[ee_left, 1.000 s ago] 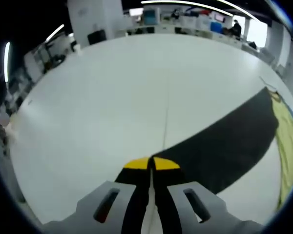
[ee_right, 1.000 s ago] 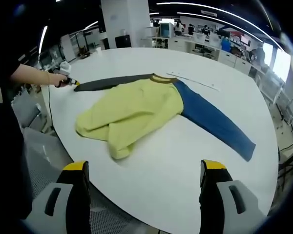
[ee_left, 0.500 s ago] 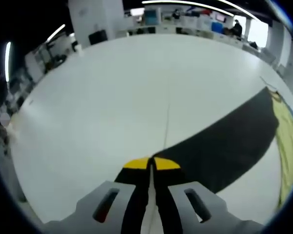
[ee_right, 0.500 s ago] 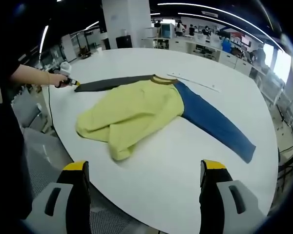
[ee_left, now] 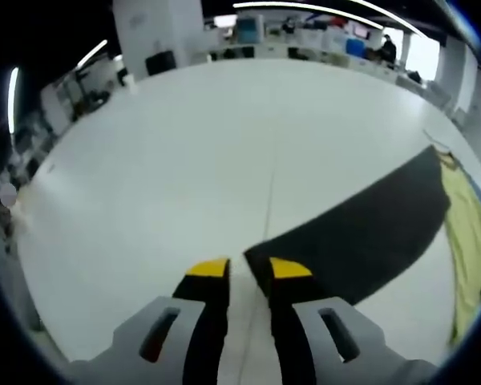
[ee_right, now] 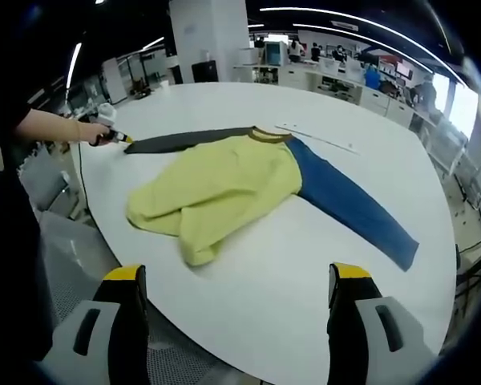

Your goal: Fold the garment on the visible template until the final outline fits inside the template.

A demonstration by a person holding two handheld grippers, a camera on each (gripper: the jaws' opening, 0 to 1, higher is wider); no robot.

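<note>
On a round white table (ee_right: 305, 241), a yellow-bodied garment with one dark grey and one blue sleeve (ee_right: 224, 188) lies spread, folding barely begun; the left gripper (ee_left: 248, 269), jaws parted, sits at the grey cuff (ee_left: 260, 255), while the right gripper (ee_right: 232, 281) hangs wide open, empty.

You're in open-plan office or lab hall: long ceiling light strips (ee_right: 345, 18), rows of desks with monitors (ee_right: 321, 76) beyond big white round table (ee_right: 224, 265), white pillar (ee_right: 204, 36) behind table.
</note>
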